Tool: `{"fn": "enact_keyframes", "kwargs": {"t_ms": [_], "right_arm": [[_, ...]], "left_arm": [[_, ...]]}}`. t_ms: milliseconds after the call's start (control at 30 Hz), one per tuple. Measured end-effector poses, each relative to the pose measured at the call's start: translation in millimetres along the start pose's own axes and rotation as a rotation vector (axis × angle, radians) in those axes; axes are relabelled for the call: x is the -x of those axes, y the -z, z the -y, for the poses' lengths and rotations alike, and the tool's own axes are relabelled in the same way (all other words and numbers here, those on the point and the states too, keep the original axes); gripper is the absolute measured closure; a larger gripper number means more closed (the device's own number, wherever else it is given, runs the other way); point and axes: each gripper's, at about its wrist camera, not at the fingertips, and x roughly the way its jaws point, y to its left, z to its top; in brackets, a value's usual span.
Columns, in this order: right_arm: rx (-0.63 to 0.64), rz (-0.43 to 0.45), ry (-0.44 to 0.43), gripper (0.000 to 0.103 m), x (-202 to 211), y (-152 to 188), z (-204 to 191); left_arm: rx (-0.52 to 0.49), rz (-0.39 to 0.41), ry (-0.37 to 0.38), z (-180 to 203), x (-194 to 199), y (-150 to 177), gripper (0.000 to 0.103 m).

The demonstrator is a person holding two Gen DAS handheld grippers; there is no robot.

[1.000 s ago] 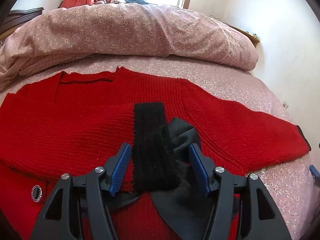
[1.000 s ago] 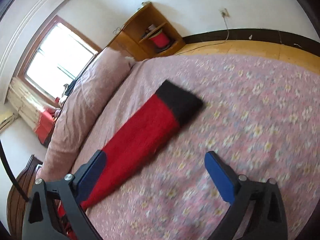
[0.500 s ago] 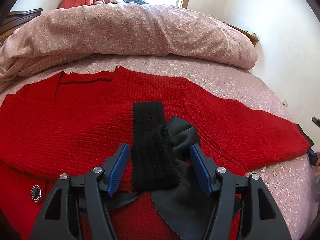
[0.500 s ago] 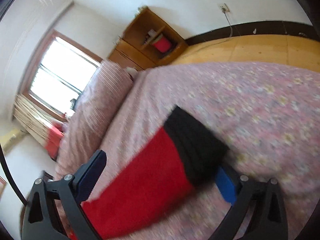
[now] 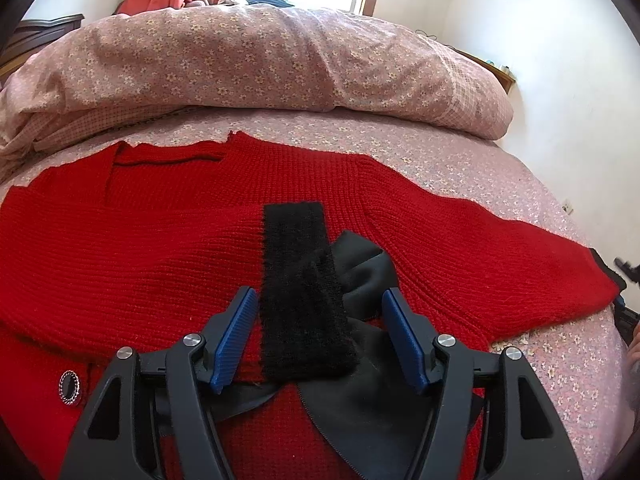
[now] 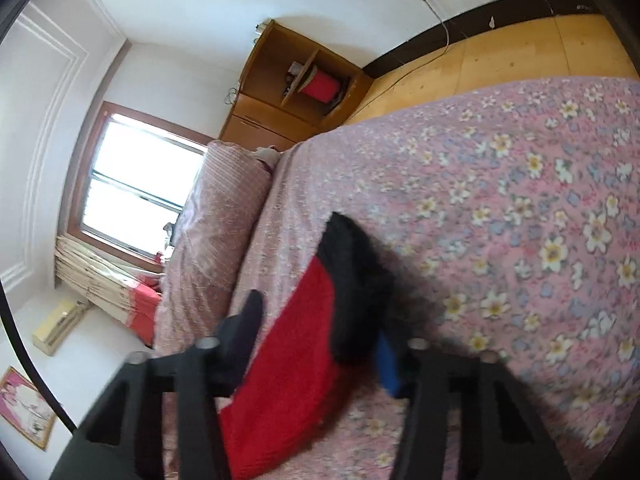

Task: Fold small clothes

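- Red sweater [image 5: 168, 264] lies spread flat on the bed [image 5: 500, 184], one sleeve already folded across the chest so that its black cuff [image 5: 300, 280] rests at the middle; the other sleeve [image 5: 500, 264] reaches out to the bed's right side.
- Left claw [image 5: 316, 336]: open, straddling the folded cuff without gripping it.
- Right claw [image 6: 316, 344]: jaws stand either side of the outstretched sleeve's cuff [image 6: 356, 280]; the view is blurred, so it cannot be told whether they have closed on the knit.
- Risk: a shallow bite on the fuzzy cuff could slip during the lift and drop the sleeve short of the fold line.
- Risk: the lower jaw may pinch the floral bedsheet [image 6: 520, 220] with the cuff and drag it along.
- Risk: the idle left claw pins nothing, so pulling may shift the sweater body.
- Obstruction: a dark grey zipped garment [image 5: 360, 392] lies on the sweater's front, beneath the folded cuff.
- Surroundings: rolled quilt [image 5: 260, 64] behind the collar; wooden cabinet [image 6: 296, 92] well apart.
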Motion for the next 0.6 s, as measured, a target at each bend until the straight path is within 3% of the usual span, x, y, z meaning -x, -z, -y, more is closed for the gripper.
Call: {"fn": "enact_keyframes", "kwargs": {"t_ms": [67,200,300,500,600], "right_arm": [[0.018,0.006,0.051,0.091,-2.8,-0.9,5.2],[0.016,0.034,0.082,0.092,-0.9,3.3,2.2],[0.061,0.051,0.105,0.092,1.0,5.1,-29.2],[0.324,0.027,-0.014,0.092,-4.8,41.9,-150.2],[0.435,0.012,-0.146,0.092,-6.2,78.6,-219.3]], "left_arm": [[0.0,-0.001,-0.001,-0.1,-0.1,0.2,0.043],[-0.008,-0.014,-0.005,1.3,-0.1,-1.8,0.043],[-0.083,-0.03,-0.017,9.5,10.8,-8.5,0.043],[-0.146,-0.012,0.061,17.0,61.3,-30.2,0.041],[-0.176,0.026,0.051,3.0,97.4,-46.3,0.041]]}}
